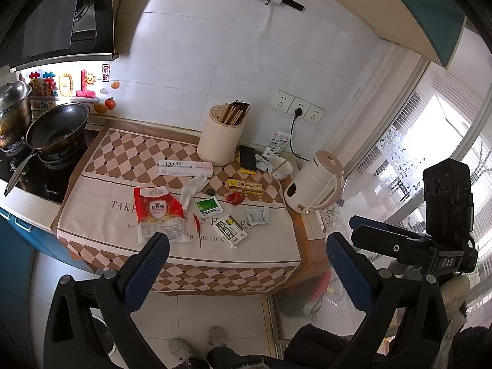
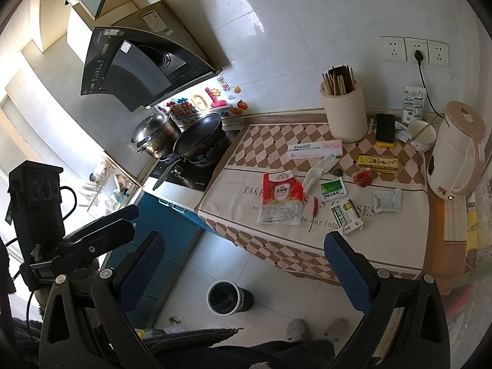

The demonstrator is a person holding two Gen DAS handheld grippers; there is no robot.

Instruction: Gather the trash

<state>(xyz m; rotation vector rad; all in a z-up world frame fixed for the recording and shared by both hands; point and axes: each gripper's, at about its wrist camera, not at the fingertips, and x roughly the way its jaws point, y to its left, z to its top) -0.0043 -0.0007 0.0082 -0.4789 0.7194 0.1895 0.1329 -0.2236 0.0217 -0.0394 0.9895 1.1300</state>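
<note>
Trash lies scattered on a checked tablecloth (image 1: 101,215): a red and white sugar bag (image 1: 158,212) (image 2: 281,198), a crumpled white tissue (image 1: 192,189) (image 2: 318,172), a green sachet (image 1: 209,207) (image 2: 331,190), a red wrapper (image 1: 234,197) (image 2: 363,178), a white packet (image 1: 257,216) (image 2: 386,201), a small green and white box (image 1: 230,230) (image 2: 346,216) and a red chili (image 1: 197,226) (image 2: 314,207). A black bin (image 2: 226,296) stands on the floor. My left gripper (image 1: 246,264) is open and empty, held before the table's front edge. My right gripper (image 2: 243,270) is open and empty above the floor.
A chopstick holder (image 1: 220,140), a toothpaste box (image 1: 184,167), a phone (image 1: 247,159), a cup (image 1: 280,167), a yellow box (image 1: 245,186) and a cream kettle (image 1: 313,184) stand at the back and right. A wok (image 1: 57,129) and pot (image 2: 156,133) sit on the stove, left.
</note>
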